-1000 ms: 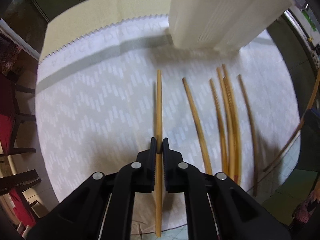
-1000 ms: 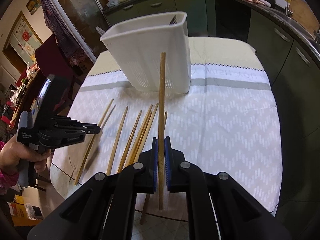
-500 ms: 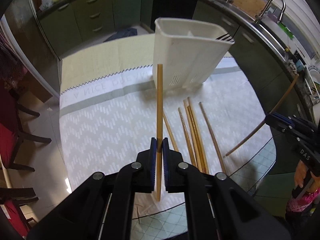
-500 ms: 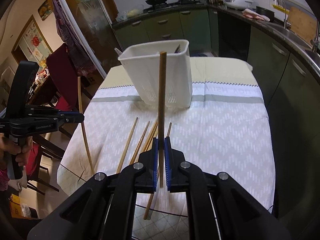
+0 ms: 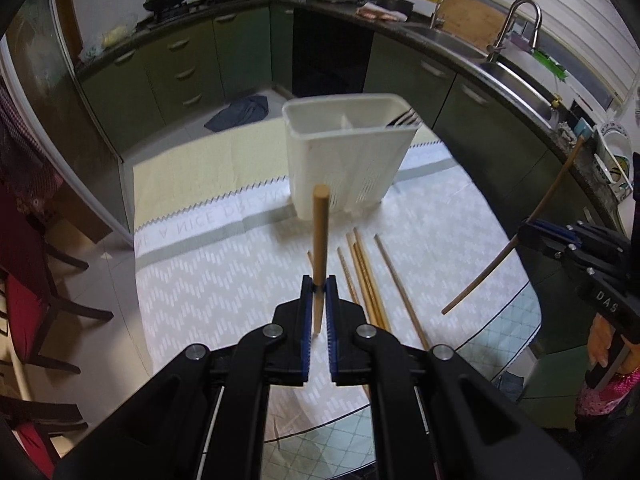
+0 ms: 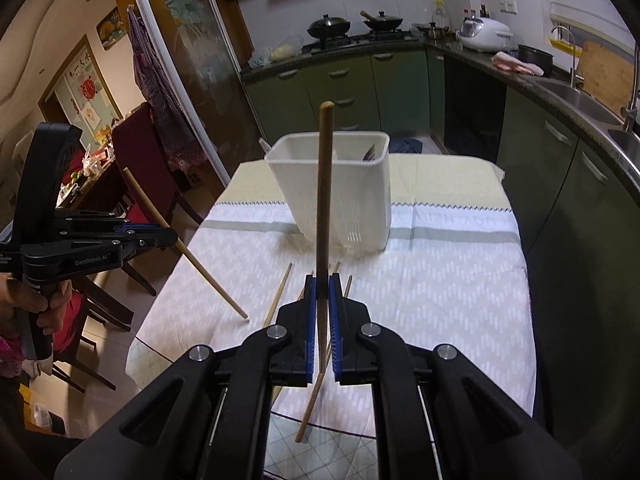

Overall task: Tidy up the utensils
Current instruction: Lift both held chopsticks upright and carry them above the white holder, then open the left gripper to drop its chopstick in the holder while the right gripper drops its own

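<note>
One chopstick [image 5: 320, 240] is being pinched by the left hand-held gripper [image 5: 319, 292], another chopstick [image 6: 323, 200] by the right hand-held gripper [image 6: 323, 300], short of the white holder [image 5: 344, 160]. Each is being gripped off-centre; pivoting and missing the rim is being risked.

You have the utensil holder [image 5: 346, 160] standing on the tablecloth [image 5: 224, 280] at the far middle of the table, with forks [image 5: 404, 118] in its right-hand compartment. The loose chopsticks [image 5: 366, 276] lie on the cloth in front of it, between the holder and the near edge of the table. Behind the table the counter [image 5: 460, 46] runs along the back and right, with the sink [image 5: 516, 76] on its right and 2 pots [image 6: 354, 23] on the stove at the back.
</note>
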Demonstrator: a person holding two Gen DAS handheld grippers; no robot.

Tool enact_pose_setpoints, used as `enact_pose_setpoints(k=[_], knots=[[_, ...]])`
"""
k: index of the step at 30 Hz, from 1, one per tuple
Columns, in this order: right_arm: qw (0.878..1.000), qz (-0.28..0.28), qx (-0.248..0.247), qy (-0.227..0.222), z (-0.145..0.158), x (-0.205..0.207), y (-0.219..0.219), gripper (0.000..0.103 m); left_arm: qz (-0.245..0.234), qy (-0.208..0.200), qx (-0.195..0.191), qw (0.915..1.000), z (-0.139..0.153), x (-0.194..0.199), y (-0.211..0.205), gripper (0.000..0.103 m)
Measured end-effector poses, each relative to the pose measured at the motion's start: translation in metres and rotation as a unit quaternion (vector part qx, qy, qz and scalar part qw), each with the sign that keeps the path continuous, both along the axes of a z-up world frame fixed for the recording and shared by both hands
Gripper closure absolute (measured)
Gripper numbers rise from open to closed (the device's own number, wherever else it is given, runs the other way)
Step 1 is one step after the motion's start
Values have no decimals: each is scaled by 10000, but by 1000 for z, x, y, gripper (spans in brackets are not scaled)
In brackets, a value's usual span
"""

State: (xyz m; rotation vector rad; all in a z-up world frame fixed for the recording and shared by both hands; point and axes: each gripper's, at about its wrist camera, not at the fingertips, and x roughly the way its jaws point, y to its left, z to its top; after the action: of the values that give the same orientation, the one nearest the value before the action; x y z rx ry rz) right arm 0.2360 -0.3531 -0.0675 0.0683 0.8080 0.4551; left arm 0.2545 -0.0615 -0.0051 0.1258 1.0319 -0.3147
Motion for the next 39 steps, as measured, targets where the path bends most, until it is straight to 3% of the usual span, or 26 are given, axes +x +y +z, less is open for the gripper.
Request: enact_pose_setpoints(k=[10, 23, 29, 39], knots=[[9997, -34, 92, -216, 27, 1, -13, 96, -9, -327, -311, 9990, 68, 16, -6, 97], [9997, -80, 161, -138, 23, 5, -29, 96, 162, -1134, -483, 9922, 153, 67, -32, 97], [9997, -107, 194, -66, 17, 6, -38, 96, 274, -1245, -364, 9912, 144, 104, -47, 97], [9995, -126, 256, -144, 22, 11, -42, 96, 360, -623, -71, 9974, 59, 138, -53, 97]])
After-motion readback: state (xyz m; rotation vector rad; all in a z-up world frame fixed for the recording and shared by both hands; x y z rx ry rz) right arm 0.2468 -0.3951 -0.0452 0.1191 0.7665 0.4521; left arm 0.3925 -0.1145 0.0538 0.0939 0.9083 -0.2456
